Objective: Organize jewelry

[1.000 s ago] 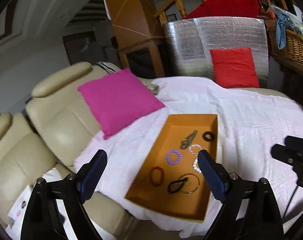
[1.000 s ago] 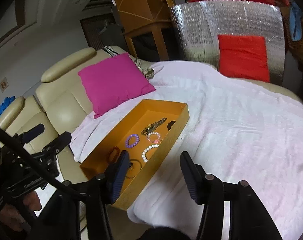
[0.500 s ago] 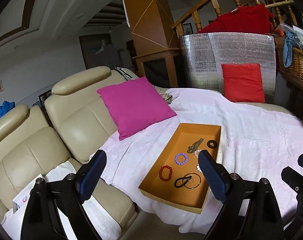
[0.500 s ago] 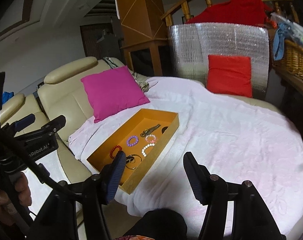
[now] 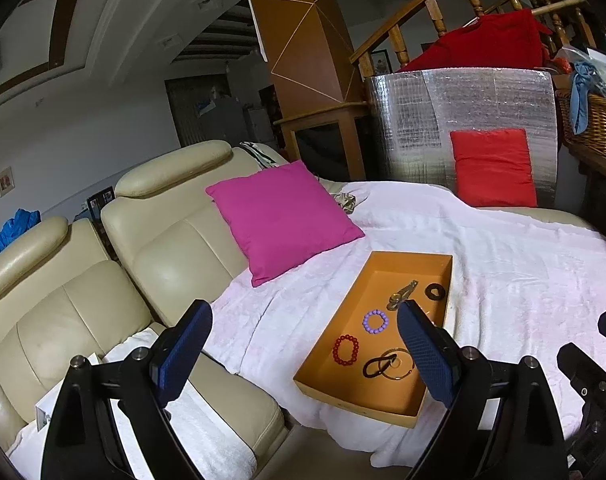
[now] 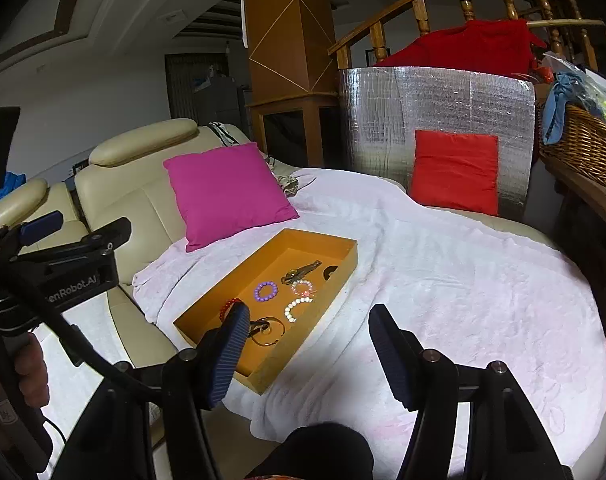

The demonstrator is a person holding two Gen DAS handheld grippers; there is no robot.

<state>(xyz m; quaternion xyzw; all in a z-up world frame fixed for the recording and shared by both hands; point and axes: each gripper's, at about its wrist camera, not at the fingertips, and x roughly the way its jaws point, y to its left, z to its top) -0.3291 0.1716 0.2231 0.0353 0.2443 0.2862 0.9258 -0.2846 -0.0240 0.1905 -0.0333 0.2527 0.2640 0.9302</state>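
- Jewelry in orange tray (image 5: 345, 312) on white blanket (image 5: 523, 264) over sofa: purple bracelet (image 5: 375, 321), red bracelet (image 5: 346, 350), black hair tie (image 5: 377, 365) against gold bangle (image 5: 397, 364), black ring (image 5: 435, 291), metal clip (image 5: 401, 294); pearl bracelet (image 6: 297, 307) in right view.
- Pink cushion (image 5: 281, 220) beside tray, red cushion (image 5: 491, 168) further back.
- Left gripper (image 5: 303, 356): jaws spread, nothing between, short of tray.
- Right gripper (image 6: 307, 352): jaws spread, empty, above tray's near corner.
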